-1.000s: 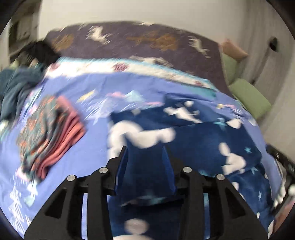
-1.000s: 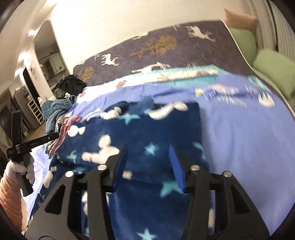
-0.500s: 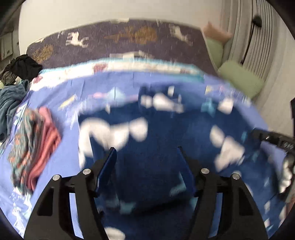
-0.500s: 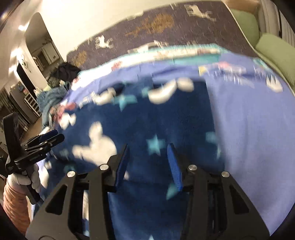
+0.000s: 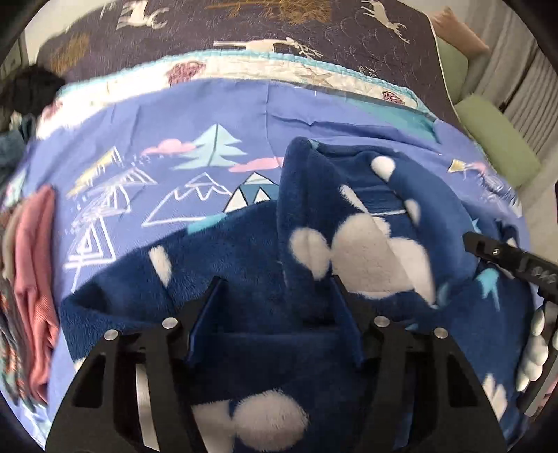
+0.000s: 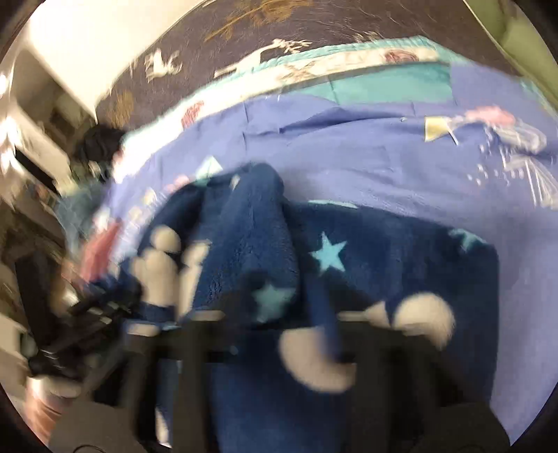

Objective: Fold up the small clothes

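Note:
A dark blue fleece garment (image 5: 366,244) with white clouds and pale blue stars lies on the blue bedspread, a long fold standing up across it. My left gripper (image 5: 275,296) is open, its fingers low over the fleece, the raised fold between them. In the right wrist view the same fleece (image 6: 401,271) fills the lower half. My right gripper (image 6: 275,327) is heavily blurred there; its jaw state is unclear. The right gripper's black finger (image 5: 505,258) reaches in at the right edge of the left wrist view.
A pile of folded pink and patterned clothes (image 5: 31,271) lies at the left of the blue printed bedspread (image 5: 209,122). A dark deer-print blanket (image 5: 314,21) covers the far bed. Green cushions (image 5: 495,136) sit at the right. Dark clothes (image 6: 97,143) lie far left.
Both grippers dropped closer to the fleece. Part of the fleece has been thrown over into a raised fold across the middle. The right wrist view has gone blurred with motion.

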Available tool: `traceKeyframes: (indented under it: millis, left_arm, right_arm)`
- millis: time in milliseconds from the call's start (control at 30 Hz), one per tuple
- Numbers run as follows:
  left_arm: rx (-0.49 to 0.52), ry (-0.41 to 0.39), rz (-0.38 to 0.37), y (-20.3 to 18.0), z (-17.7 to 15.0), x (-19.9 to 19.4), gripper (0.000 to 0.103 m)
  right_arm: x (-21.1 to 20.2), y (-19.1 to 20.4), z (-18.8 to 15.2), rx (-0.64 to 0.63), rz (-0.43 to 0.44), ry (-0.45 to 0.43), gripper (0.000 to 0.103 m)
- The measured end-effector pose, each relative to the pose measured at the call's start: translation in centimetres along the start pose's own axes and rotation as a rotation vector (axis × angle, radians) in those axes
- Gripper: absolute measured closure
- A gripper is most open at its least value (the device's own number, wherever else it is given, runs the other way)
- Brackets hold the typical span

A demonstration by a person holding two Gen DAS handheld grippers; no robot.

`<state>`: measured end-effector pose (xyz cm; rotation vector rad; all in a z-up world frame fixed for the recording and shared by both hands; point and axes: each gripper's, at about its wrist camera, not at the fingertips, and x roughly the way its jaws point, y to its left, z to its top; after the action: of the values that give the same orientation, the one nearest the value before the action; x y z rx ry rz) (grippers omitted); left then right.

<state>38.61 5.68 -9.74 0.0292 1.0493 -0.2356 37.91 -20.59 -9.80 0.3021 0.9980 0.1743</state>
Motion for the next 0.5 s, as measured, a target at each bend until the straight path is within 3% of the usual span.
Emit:
traceKeyframes:
  millis: [167, 300, 400, 500]
  left_arm:
    - [-0.035, -0.064, 0.028, 1.4, -1.5, -1.2, 0.048]
    - [0.000, -0.162, 0.121, 1.3, -1.6, -4.4, 0.055]
    - [0.026, -0.265, 0.046, 1.6, -2.5, -9.8, 0.055]
    - [0.077, -0.354, -0.048, 1.2, -6.2, -15.5, 0.044]
  right_arm:
    - [-0.8, -0.4, -1.8, -0.013, -0.041, -0.078, 0.087]
    - [-3.4, -0.5, -2.3, -0.015, -0.042, -0.115, 0.086]
    - [-8.9, 0.4, -4.4, -0.095, 0.003, -0.214, 0.080]
    - [-13.3, 1.2, -8.5, -0.175, 0.068, -0.256, 0.067]
